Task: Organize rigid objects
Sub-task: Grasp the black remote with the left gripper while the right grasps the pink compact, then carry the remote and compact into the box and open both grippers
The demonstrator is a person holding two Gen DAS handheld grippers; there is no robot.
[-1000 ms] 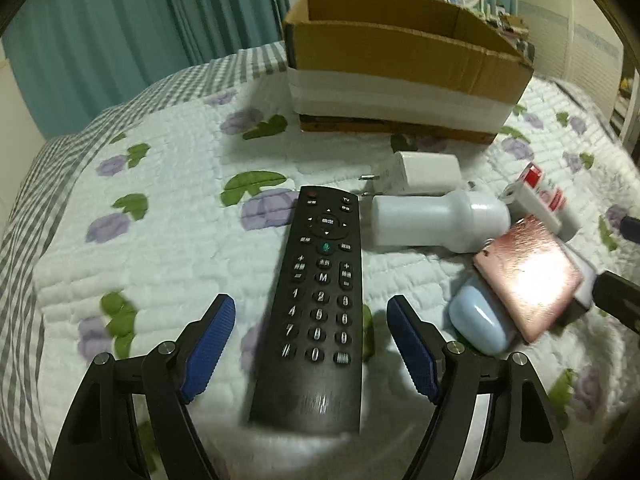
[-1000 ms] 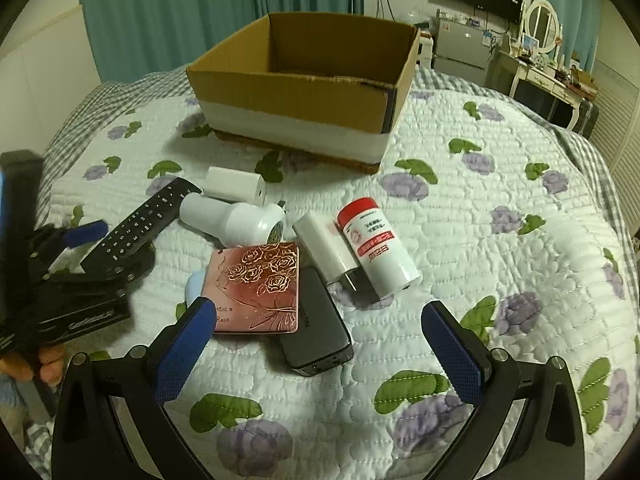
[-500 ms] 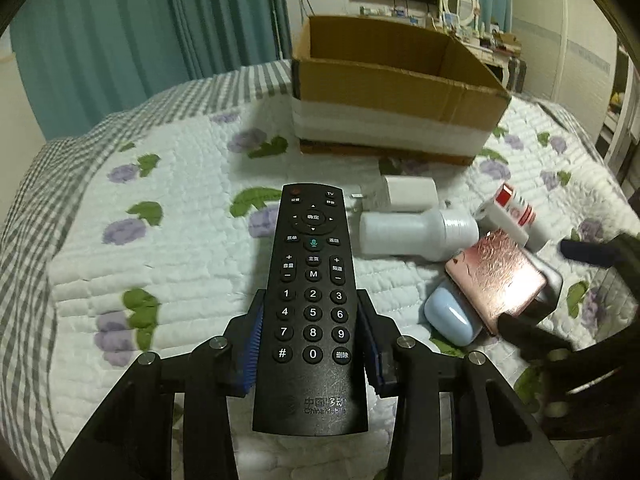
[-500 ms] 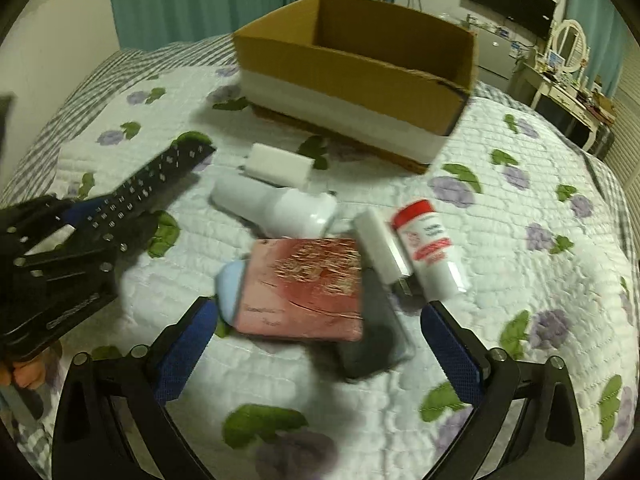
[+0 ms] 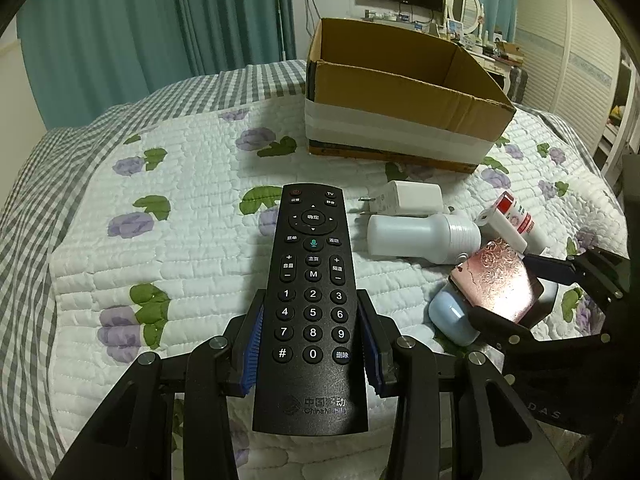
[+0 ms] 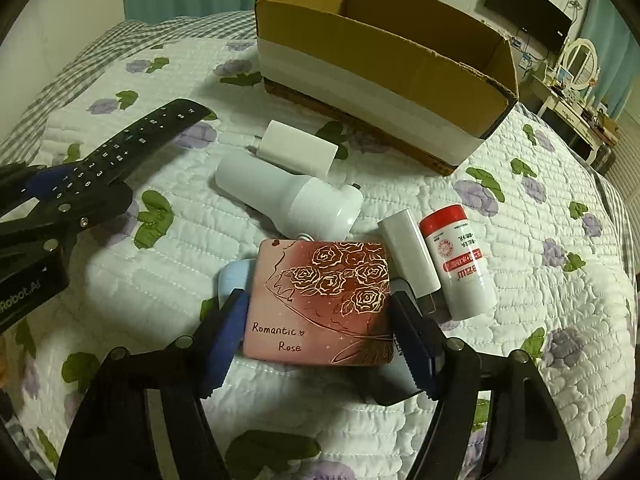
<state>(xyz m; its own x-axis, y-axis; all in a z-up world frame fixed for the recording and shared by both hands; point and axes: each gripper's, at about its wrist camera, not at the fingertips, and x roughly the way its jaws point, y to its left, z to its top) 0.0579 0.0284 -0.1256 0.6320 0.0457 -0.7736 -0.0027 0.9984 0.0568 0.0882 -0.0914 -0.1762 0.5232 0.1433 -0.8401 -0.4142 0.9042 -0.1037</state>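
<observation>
Item 1. Black remote control (image 5: 314, 300): pinched at its number-pad section between the 2 blue pads of the left tool (image 5: 312, 344), the pads pressed against both long sides. Its button end points toward the cardboard box (image 5: 400, 120); in the right wrist view the remote (image 6: 132, 140) stands tilted, its far end raised off the quilt.

Item 2. Pink case (image 6: 320, 300) with gold roses and the words "Romantic Rose": lies flat near the middle of the bed (image 6: 540, 240), between the 2 blue pads of the right tool (image 6: 320, 344), whose jaws are closing; the pads stand at its 2 sides, and firm contact cannot be told. It rests partly on a pale blue case (image 6: 232, 280) at its left and a dark object at its right, mostly hidden.

Item 3. White bottle (image 6: 288, 196): on its side, just beyond the pink case.

Item 4. White charger plug (image 6: 296, 152): beyond the bottle, near the box.

Item 5. White rectangular stick (image 6: 408, 256) and white bottle with red cap (image 6: 458, 260): side by side, touching, just right of the pink case.

Item 6. Cardboard box: open, with a white band round its lower wall, at the far end of the bed, inside not visible to the bottom.

Item 7. Bed cover: white quilt with purple flowers and green leaves, grey check edging.
</observation>
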